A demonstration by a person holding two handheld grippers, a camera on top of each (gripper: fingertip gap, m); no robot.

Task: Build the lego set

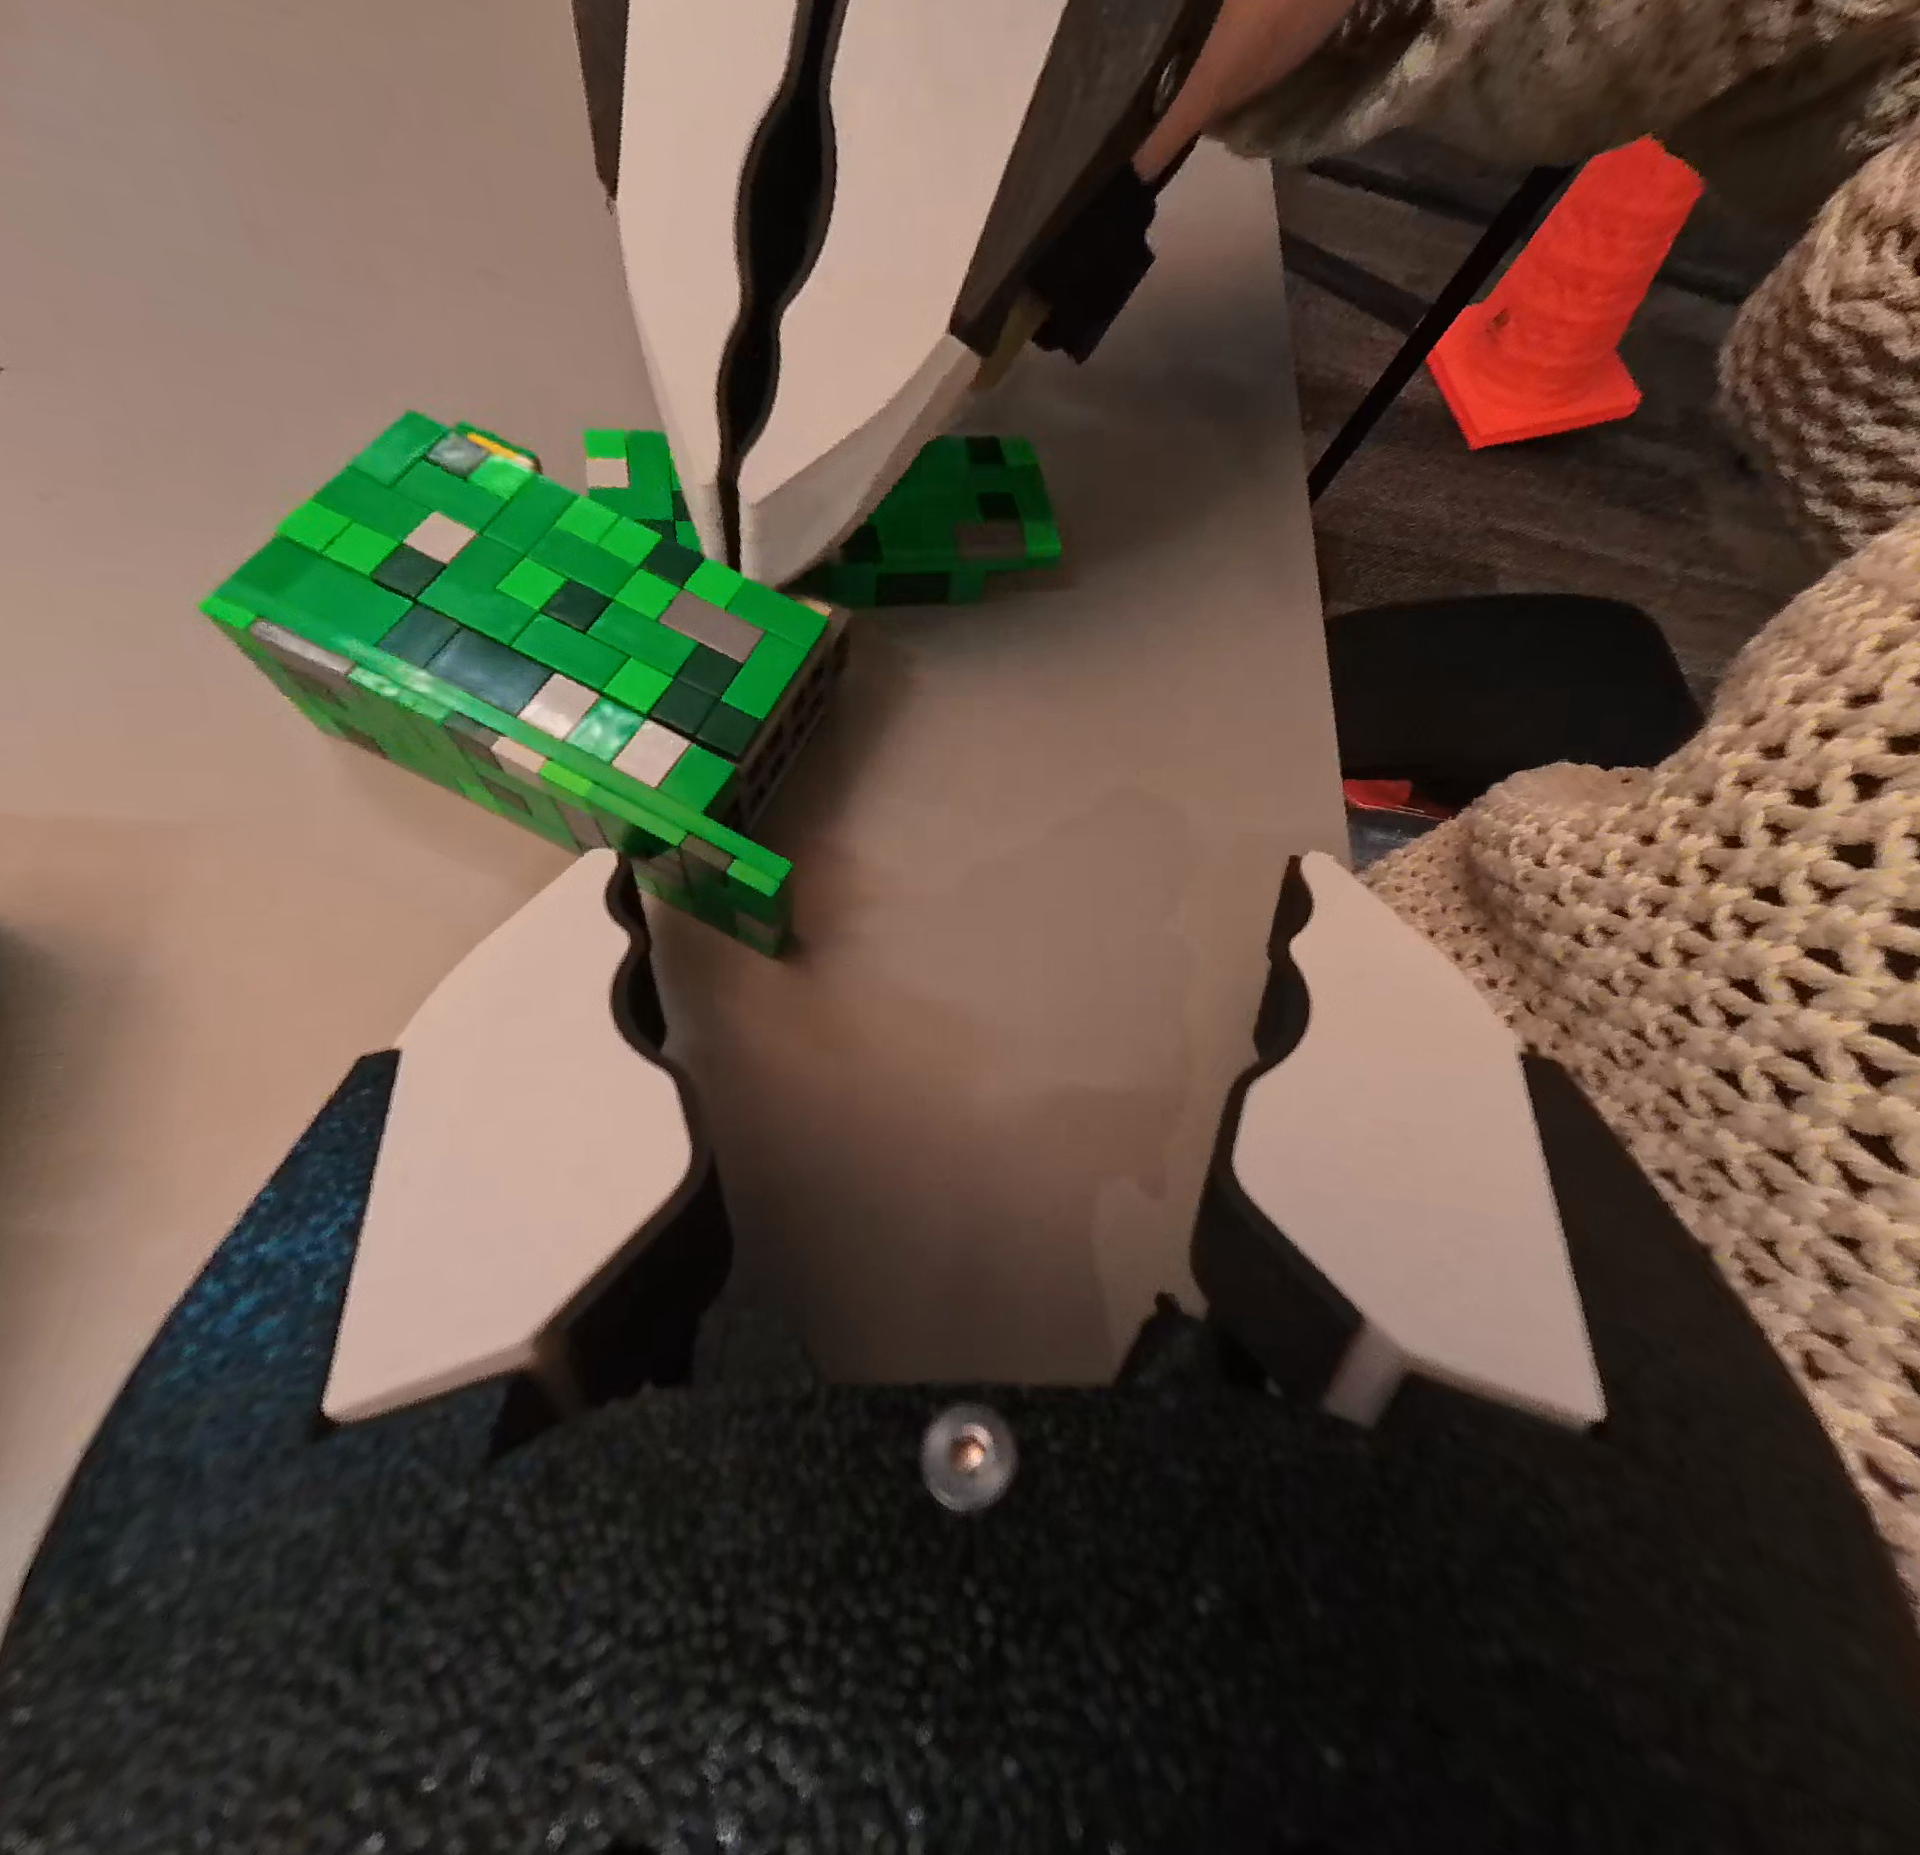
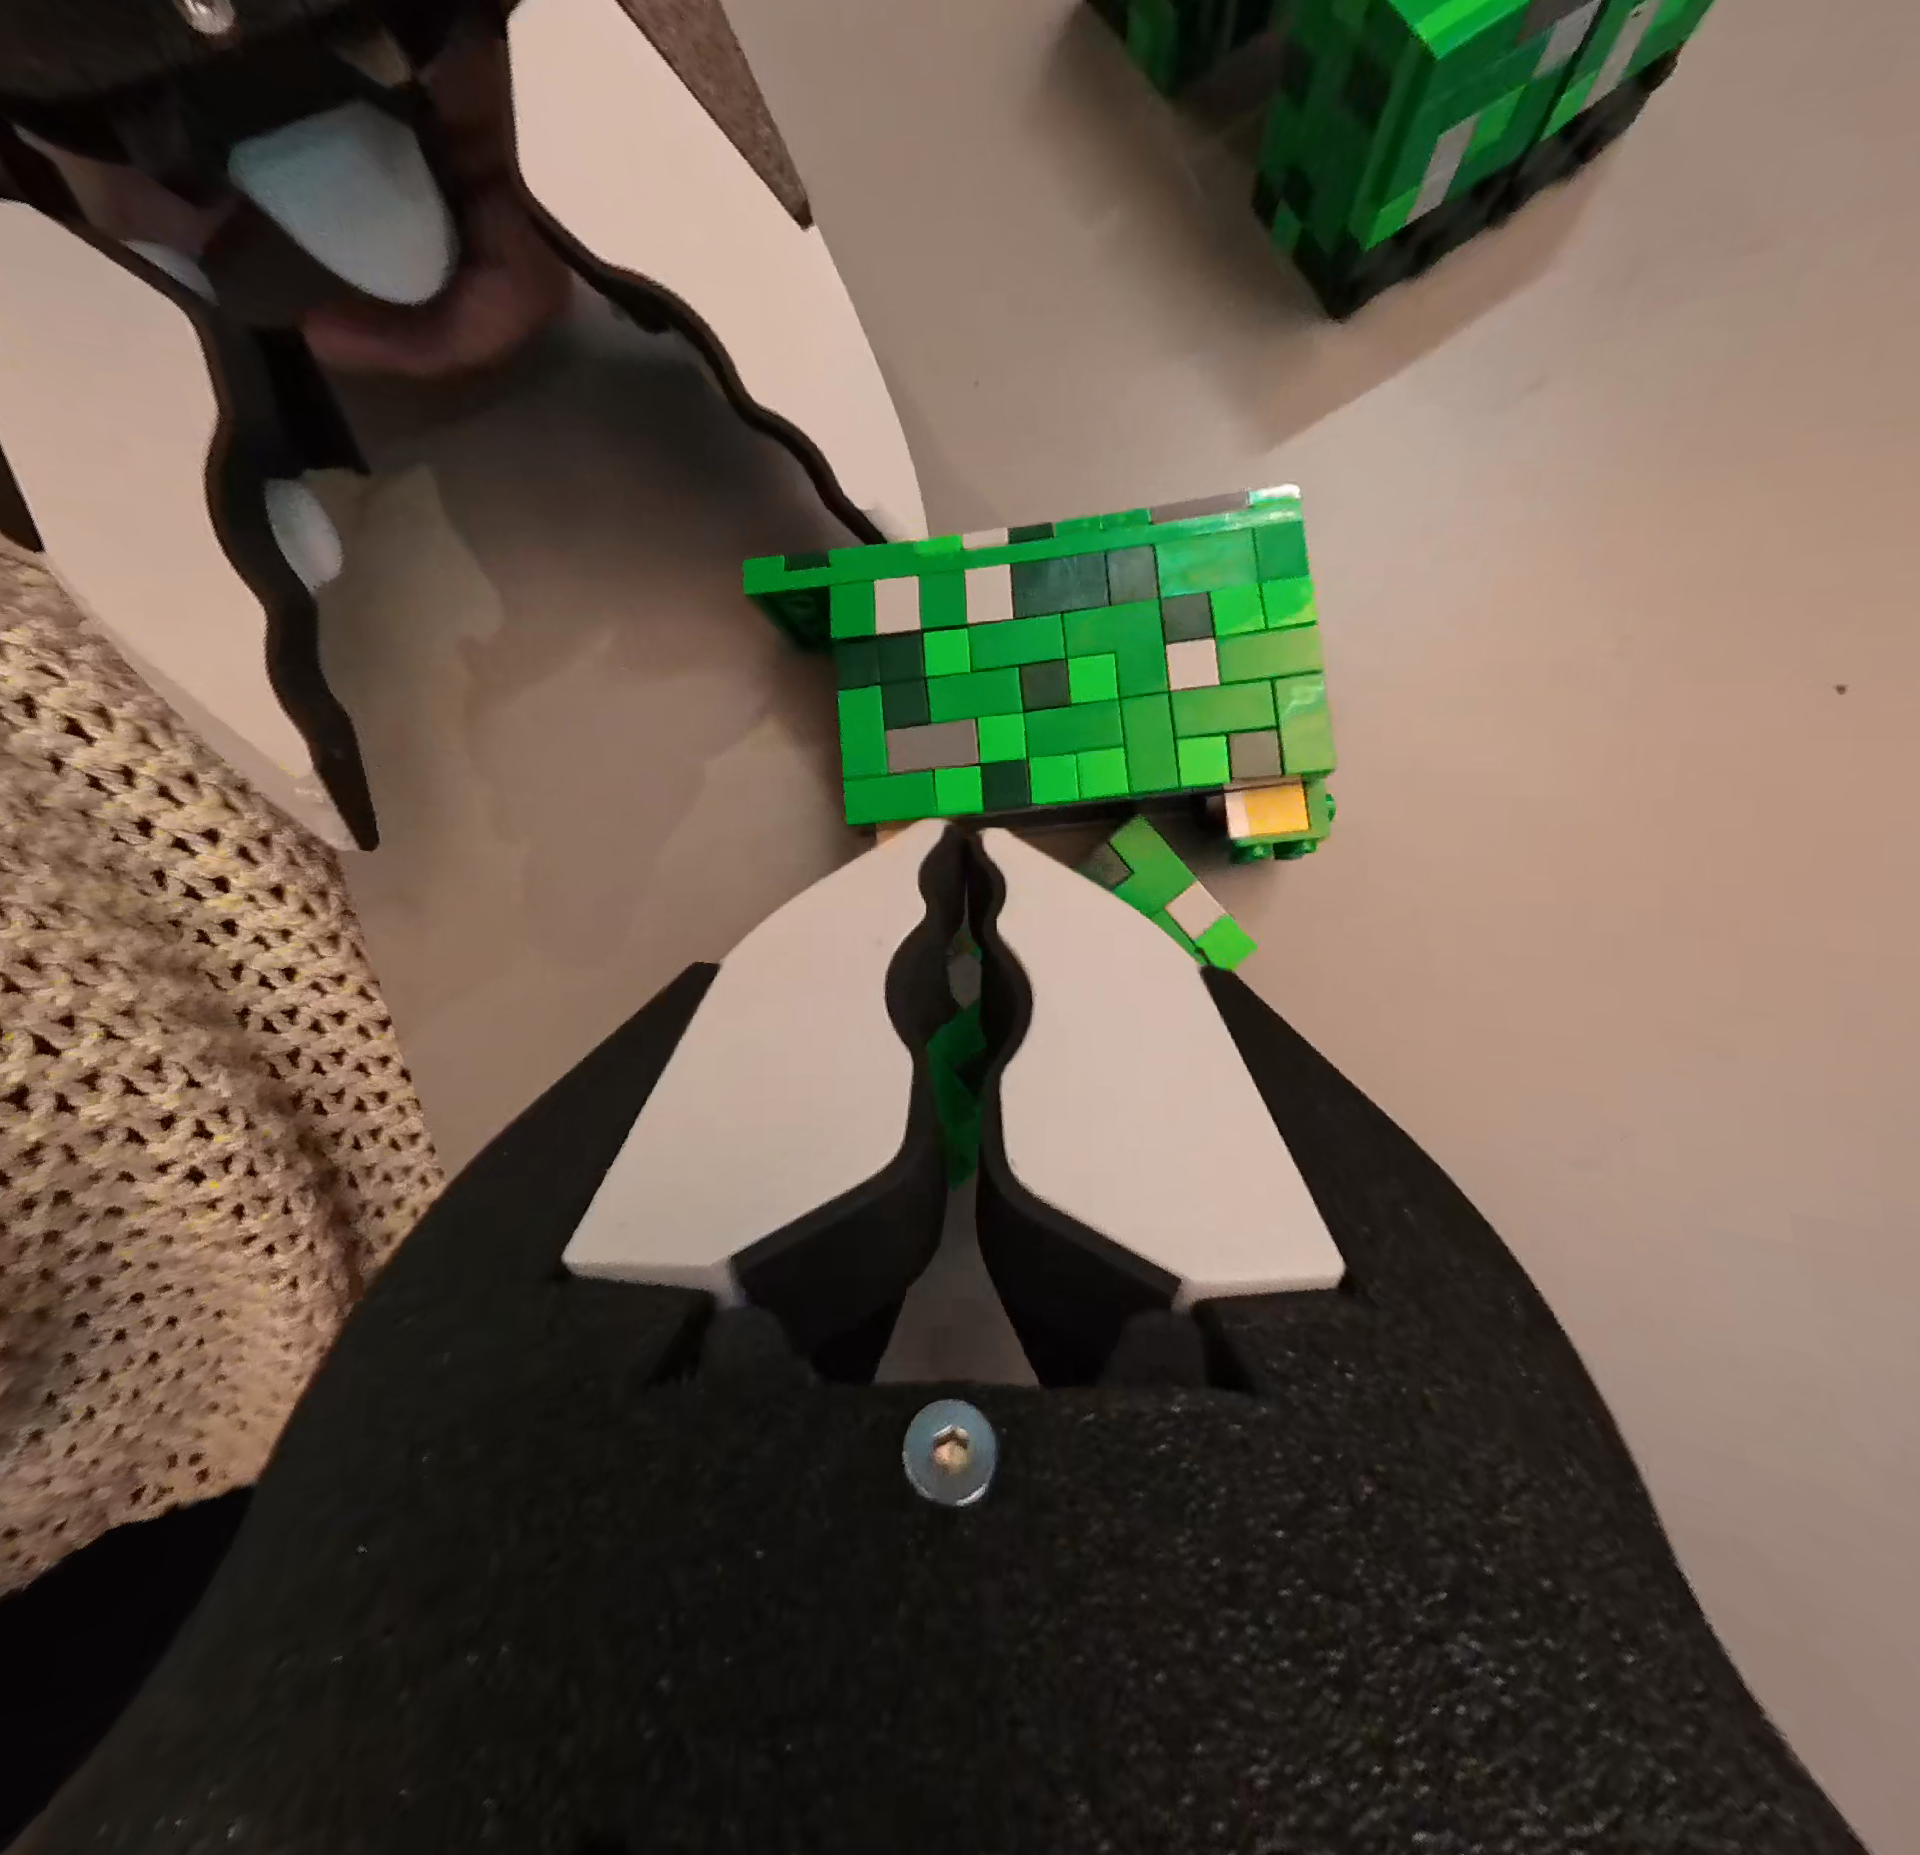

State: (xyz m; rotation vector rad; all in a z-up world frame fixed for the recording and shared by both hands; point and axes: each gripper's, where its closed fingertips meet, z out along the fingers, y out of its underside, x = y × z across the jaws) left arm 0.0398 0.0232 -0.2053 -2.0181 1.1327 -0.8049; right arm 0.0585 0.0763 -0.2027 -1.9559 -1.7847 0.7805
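A green mosaic lego block (image 1: 520,642) lies on the grey table (image 1: 987,1026); it also shows in the right wrist view (image 2: 1081,673). A thin green panel hangs off its near side. My left gripper (image 1: 961,870) is open wide, its left fingertip (image 1: 592,891) beside the block's panel edge, nothing pressed between the pads. My right gripper (image 2: 961,839) is shut, its tips at the block's edge; it shows from above in the left wrist view (image 1: 740,548). A flat green lego panel (image 2: 1174,901) lies on the table under its fingers.
A second tall green lego build (image 2: 1455,91) stands farther off. A small yellow and white brick (image 2: 1268,813) sticks out at the block's corner. An orange cone (image 1: 1558,299) stands on the floor past the table edge. Knit sleeves (image 1: 1662,974) are at the right.
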